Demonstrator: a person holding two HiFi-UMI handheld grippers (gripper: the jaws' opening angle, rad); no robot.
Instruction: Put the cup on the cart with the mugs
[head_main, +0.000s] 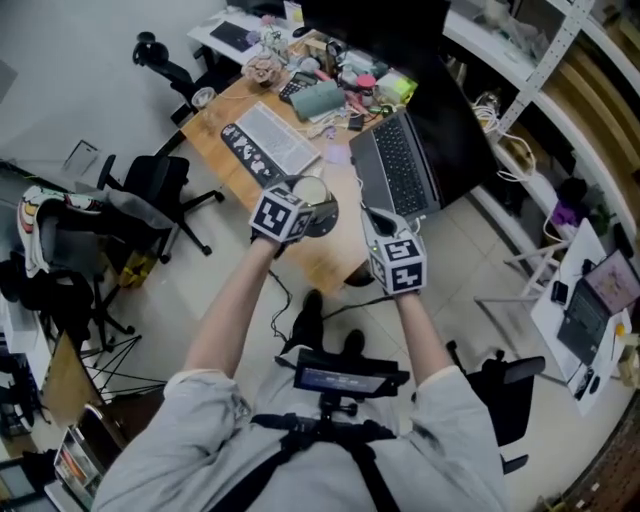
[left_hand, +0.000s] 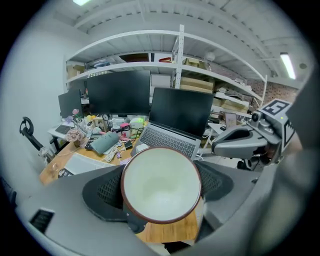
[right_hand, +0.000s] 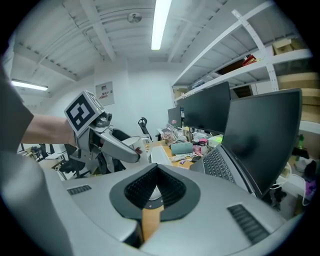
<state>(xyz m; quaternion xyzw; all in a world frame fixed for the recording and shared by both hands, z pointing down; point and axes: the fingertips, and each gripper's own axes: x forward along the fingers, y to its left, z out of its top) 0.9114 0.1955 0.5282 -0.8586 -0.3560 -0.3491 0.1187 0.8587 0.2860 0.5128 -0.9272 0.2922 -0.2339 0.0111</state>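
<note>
Jaws of left gripper (left_hand: 161, 189) spread wide, clamped on the cup (left_hand: 161, 181) — held over the wooden tabletop (head_main: 325, 265), near the open laptop (head_main: 395, 165). Cup round, pale cream inside, dark brown rim. Jaws of right gripper (right_hand: 156, 176) closed together — empty.

The cup (left_hand: 161, 184) looks smooth and shiny, creamy white inside with a brown rim. The left gripper (head_main: 300, 213) has a grey, matt plastic shell and black, bumpy pads (left_hand: 107, 192), like rubber. The desk (head_main: 322, 262) is smooth, pale wood. The laptop (head_main: 395, 165) looks like dull grey metal.
</note>
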